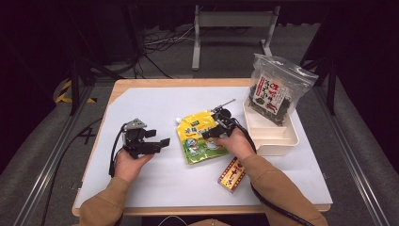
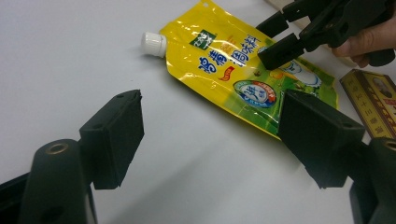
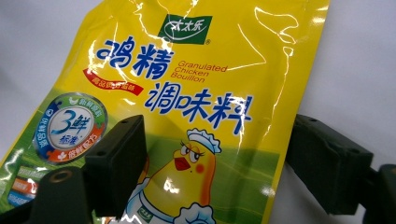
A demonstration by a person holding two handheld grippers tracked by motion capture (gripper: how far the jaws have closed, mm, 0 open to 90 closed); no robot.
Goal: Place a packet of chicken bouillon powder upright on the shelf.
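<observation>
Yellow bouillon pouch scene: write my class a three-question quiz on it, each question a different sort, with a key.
1. True or false: the right gripper is shut on the yellow pouch.
2. Where does the seaweed bag stand? A) in the white tray B) on the red box C) under the pouch
3. Fill in: the pouch's cap is coloured ____.

Key: 1 false: its jaws stand apart over the pouch, one above its face, one past its edge. 2 A. 3 white.
</observation>
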